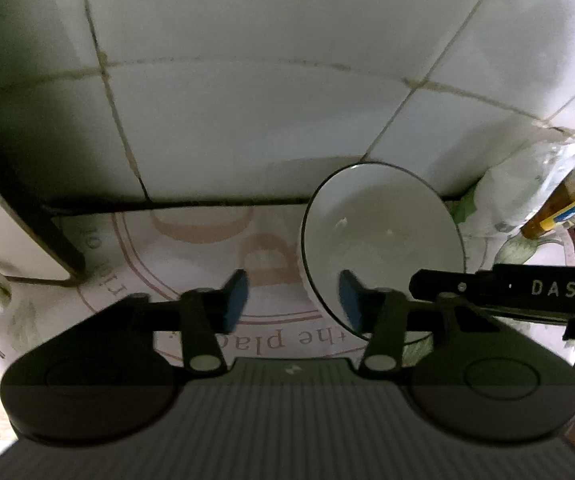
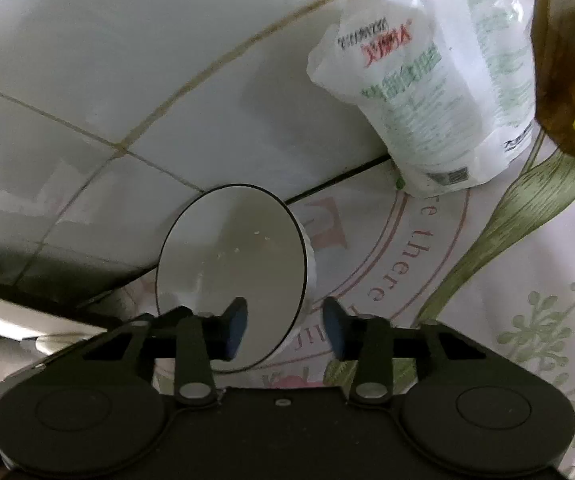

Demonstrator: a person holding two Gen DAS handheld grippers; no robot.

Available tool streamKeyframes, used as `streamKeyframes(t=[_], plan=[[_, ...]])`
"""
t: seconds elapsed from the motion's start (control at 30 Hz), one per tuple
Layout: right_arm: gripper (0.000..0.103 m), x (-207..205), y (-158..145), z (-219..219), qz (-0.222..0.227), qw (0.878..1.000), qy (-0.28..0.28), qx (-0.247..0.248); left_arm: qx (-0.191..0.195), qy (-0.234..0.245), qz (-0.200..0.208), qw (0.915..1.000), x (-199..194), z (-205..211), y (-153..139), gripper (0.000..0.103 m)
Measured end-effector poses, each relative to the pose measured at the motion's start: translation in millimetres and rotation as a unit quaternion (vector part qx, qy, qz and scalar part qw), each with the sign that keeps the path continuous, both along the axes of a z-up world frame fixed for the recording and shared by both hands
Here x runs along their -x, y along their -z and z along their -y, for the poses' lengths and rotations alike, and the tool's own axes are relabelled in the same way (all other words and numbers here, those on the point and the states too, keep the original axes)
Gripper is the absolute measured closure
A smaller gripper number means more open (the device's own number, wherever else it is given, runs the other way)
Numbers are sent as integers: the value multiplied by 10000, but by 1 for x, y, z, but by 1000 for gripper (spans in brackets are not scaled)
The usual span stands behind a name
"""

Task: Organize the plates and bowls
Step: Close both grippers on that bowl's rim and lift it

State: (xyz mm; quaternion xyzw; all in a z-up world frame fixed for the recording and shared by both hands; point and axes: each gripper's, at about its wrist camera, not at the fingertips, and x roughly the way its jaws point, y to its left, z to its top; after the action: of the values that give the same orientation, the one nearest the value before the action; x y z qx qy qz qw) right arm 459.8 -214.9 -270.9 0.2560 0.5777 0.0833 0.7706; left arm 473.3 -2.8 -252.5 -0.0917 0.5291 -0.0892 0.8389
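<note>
One white bowl [image 1: 383, 248] with a thin dark rim sits on the printed cloth of the bench [image 2: 527, 272] by the tiled wall, only a few specks inside. Left of the bowl, the left tool [image 1: 293, 300] straddles its rim, partly open, pads not touching. Right of the bowl, the right tool [image 2: 285, 326] does likewise.

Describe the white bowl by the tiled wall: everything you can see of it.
The white bowl is round, glossy like glazed ceramic, with a thin dark line round its rim. It stands upright on the printed tablecloth, close to the tiled wall, left of a white packet. Inside it looks empty apart from a few pale specks. Each hand-held gripper straddles its rim: the right one on one side, the left one on the opposite side, one finger inside, one outside. Whether the pads press it cannot be told.
</note>
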Motion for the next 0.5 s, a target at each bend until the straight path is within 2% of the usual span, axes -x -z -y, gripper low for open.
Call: streamKeyframes(t=[0.07, 0.1, 0.13, 0.2, 0.37, 0.5], plan=[[77, 2, 1, -2, 16, 9998, 67, 169, 194, -6, -96, 9998, -2, 0, 1, 78], [84, 3, 2, -3, 43, 9997, 117, 233, 321, 14, -132, 9994, -2, 0, 1, 88], [84, 3, 2, -3, 52, 9996, 173, 225, 349, 34, -170, 9992, -2, 1, 0, 90], [85, 6, 2, -2, 72, 9995, 243, 179, 228, 66, -175, 9996, -2, 4, 1, 90], [85, 19, -13, -8, 256, 9985, 195, 433, 108, 116, -296, 9994, 5, 11, -5, 91], [84, 32, -35, -9, 346, 9980, 237, 482, 314, 88, -548, 9980, 12, 10, -14, 91]])
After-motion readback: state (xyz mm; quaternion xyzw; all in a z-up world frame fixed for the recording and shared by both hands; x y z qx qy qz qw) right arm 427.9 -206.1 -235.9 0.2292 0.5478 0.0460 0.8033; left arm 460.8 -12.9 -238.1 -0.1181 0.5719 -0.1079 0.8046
